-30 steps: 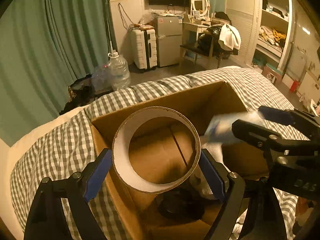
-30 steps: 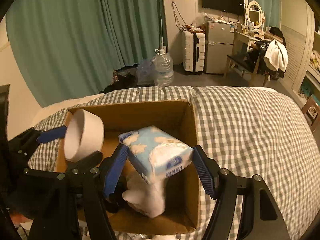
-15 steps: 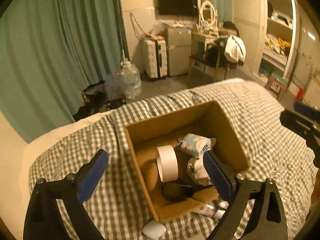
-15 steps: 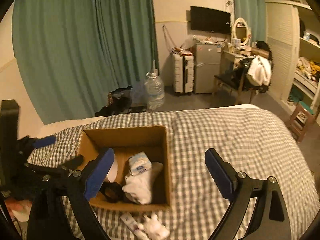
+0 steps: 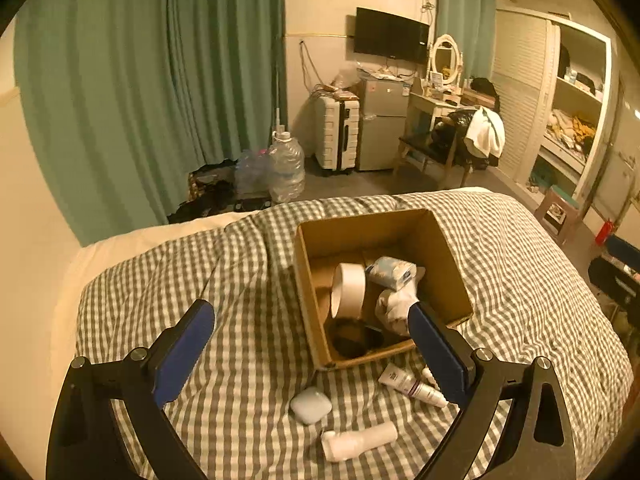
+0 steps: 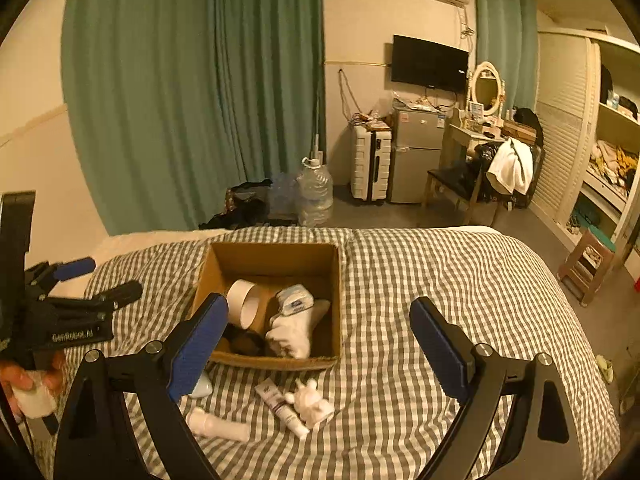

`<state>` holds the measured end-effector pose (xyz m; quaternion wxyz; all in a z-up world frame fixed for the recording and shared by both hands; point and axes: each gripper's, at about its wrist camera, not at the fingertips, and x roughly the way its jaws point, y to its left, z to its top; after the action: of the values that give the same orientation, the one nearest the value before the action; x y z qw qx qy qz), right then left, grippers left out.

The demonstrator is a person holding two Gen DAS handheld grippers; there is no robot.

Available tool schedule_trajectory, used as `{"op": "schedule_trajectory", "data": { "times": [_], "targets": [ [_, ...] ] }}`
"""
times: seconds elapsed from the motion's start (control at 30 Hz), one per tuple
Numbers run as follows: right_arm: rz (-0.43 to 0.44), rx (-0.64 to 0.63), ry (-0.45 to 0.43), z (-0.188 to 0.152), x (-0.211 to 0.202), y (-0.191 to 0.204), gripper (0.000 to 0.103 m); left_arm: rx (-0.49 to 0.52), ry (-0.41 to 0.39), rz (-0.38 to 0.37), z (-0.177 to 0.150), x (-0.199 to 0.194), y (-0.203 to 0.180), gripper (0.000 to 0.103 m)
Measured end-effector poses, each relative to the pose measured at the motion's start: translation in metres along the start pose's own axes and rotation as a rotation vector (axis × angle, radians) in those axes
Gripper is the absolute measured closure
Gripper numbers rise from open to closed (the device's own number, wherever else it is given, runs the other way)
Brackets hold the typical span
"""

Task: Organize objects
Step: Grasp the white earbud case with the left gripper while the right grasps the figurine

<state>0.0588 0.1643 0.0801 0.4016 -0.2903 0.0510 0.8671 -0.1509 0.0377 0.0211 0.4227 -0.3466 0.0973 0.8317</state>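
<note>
Flanking the box [image 6: 272, 256], checked bedspread [image 6: 440, 280] lies open.

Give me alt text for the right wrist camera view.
An open brown cardboard box on a grey checked bedspread holds a white tape roll, a blue-and-white tissue pack and white cloth. The open, empty right gripper frames it; small white toiletries lie outside.

Matt cardboard box [image 5: 448, 264], checked cloth [image 5: 248, 320]

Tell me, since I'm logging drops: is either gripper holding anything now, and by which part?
Nothing is held. The left gripper and right gripper are both open and empty.
</note>
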Motion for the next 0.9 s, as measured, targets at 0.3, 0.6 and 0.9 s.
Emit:
{"op": "schedule_trajectory", "data": {
  "times": [0.3,0.6,0.9],
  "targets": [
    [0.021,-0.057,0.056,-0.039,0.018,0.013,0.011,-0.078,0.053,0.061,-0.052,0.020,0.019,0.003],
    [0.024,-0.084,0.156,-0.085,0.080,0.015,0.011,-0.083,0.088,0.122,-0.096,0.073,0.021,0.003],
    [0.035,0.015,0.344,-0.153,0.179,0.005,0.011,-0.039,0.193,0.119,-0.144,0.157,0.013,0.003]
  ]
}}
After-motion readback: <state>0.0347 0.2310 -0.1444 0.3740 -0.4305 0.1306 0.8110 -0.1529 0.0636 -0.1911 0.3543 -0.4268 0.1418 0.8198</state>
